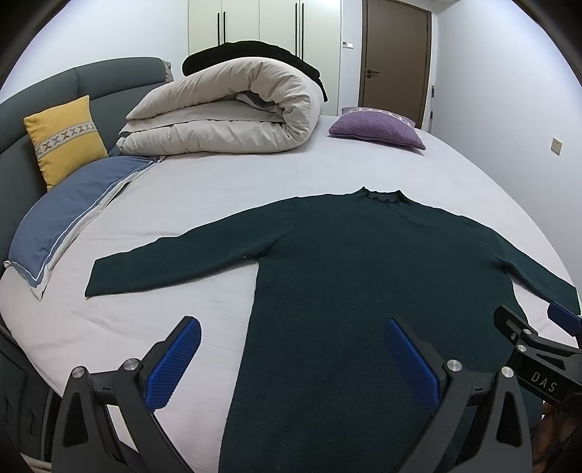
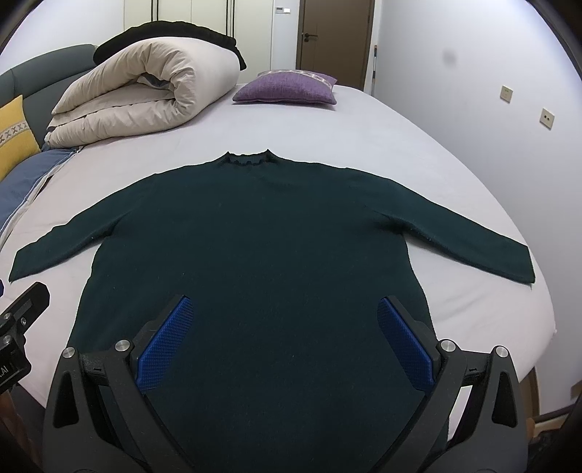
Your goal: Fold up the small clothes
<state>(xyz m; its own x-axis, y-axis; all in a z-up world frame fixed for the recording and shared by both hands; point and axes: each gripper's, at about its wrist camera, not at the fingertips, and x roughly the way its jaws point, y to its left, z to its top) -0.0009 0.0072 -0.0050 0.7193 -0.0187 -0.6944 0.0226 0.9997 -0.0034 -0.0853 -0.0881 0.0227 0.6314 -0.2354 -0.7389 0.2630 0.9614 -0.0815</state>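
Dark green sweater (image 2: 254,233) is lying flat and face up on the bed (image 2: 363,127), collar pointing away, both sleeves stretched out to the sides; pale grey sheet is covering the mattress, mostly smooth; left gripper (image 1: 291,349) is hovering over the sweater's left hem edge, fingers spread wide, gripping nothing; right gripper (image 2: 285,327) is hanging above the lower body of the sweater, fingers also spread apart and empty; rolled beige duvet (image 1: 232,109) is sitting at the far left with a black garment (image 1: 254,51) on top; purple cushion (image 1: 378,127) is resting beyond the collar; yellow cushion (image 1: 65,138) is leaning on the grey headboard (image 1: 109,80); blue pillow (image 1: 69,207) is lying below it; brown door (image 1: 396,54) and white wardrobe (image 1: 262,22) are standing behind.
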